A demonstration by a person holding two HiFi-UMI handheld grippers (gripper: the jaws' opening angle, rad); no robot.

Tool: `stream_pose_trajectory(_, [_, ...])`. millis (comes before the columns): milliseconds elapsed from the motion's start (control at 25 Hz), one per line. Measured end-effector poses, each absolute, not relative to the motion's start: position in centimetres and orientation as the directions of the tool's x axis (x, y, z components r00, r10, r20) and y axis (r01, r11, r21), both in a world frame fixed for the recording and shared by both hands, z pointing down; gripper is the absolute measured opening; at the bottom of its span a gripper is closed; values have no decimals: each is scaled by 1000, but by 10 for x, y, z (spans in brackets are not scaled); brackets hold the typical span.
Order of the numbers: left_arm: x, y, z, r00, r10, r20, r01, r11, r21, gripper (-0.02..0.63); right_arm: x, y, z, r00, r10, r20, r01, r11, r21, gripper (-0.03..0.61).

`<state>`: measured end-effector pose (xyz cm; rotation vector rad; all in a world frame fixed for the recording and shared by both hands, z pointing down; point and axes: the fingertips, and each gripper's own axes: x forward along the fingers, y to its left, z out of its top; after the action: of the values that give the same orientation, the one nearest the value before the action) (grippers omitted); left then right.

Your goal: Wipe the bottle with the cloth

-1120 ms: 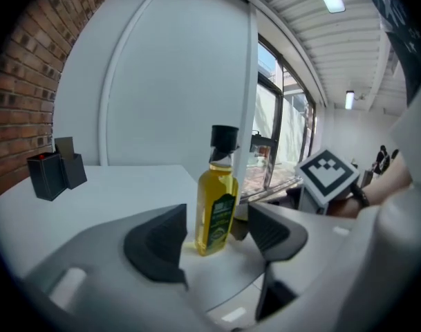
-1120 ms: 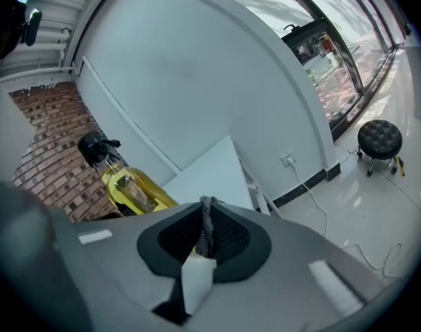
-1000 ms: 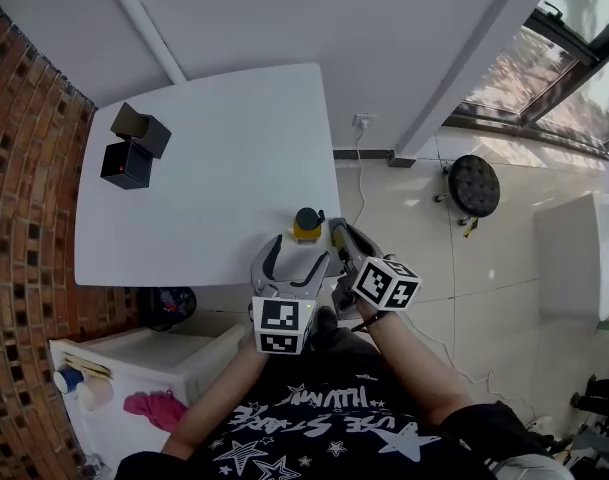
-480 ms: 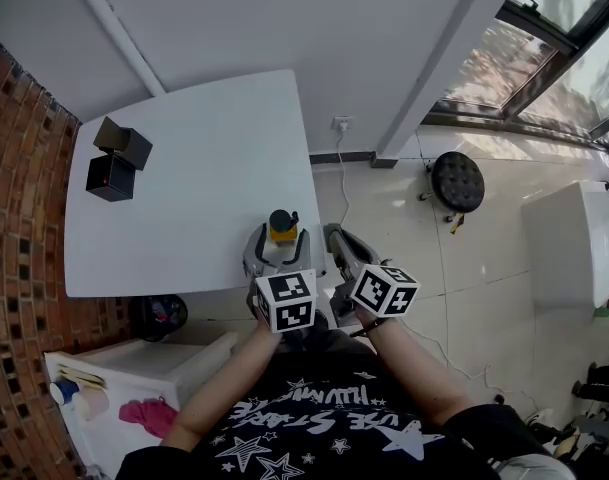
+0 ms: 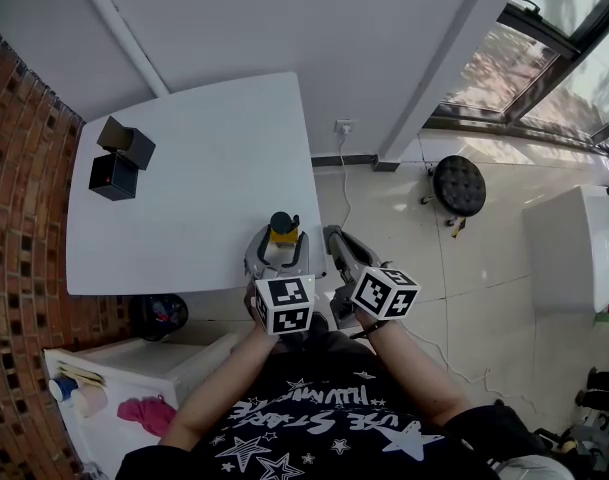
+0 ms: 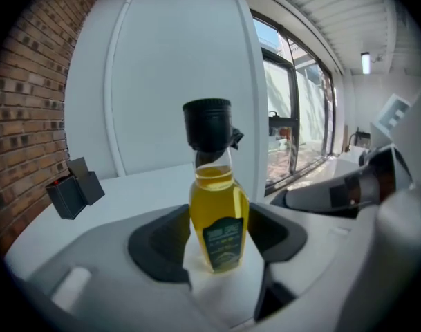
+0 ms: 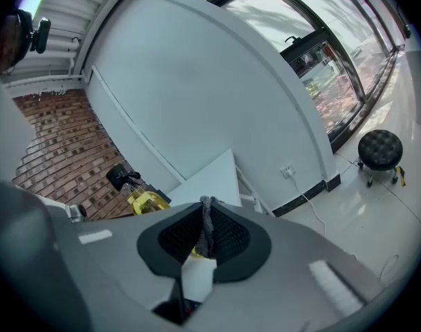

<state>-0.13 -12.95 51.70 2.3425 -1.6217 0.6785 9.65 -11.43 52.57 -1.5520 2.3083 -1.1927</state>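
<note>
Item, table (image 5: 184, 188): white, with a brick wall (image 5: 24, 218) on its left. The head view takes in the whole top; my left gripper view catches only the near part.

Item, stool (image 5: 457, 183): dark and round, on the floor far right. Only the head and right gripper views show it.

Item, black box (image 5: 124, 153): far left on the table, lid open.

Item, bottle (image 5: 283, 230): upright at the table's near right edge. From above it is little more than a black cap. My left gripper view adds yellow liquid and a dark label.

Item, cloth (image 7: 206, 216): a grey strip, seen only in my right gripper view.

Item, left gripper (image 5: 280, 240): forearm stretched forward, claw tipped down at the table. Its jaws have just been closing and the pads now meet the bottle's sides, grasping it.

Item, right gripper (image 5: 336, 236): just right of the left, beyond the table edge and above the floor, clenched on the cloth.
</note>
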Motion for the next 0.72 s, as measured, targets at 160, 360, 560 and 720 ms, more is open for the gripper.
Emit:
stream_pose_trajectory(160, [1, -127, 516, 378, -791, 481, -882, -466, -74, 258, 92, -116, 521, -489, -818, 302, -729, 193, -657, 35])
stream_pose_trajectory(360, [2, -122, 516, 525, -708, 473, -784, -618, -54, 255, 81, -120, 508, -562, -783, 267, -704, 283, -651, 35])
stream_pose_trajectory(560, [4, -116, 517, 643, -599, 476, -656, -752, -61, 256, 74, -131, 487, -644, -731, 224, -665, 390, -637, 35])
stream_pose_trajectory(720, [2, -111, 517, 709, -525, 472, -572, -819, -52, 256, 52, -133, 470, -761, -620, 189, -571, 504, -648, 35])
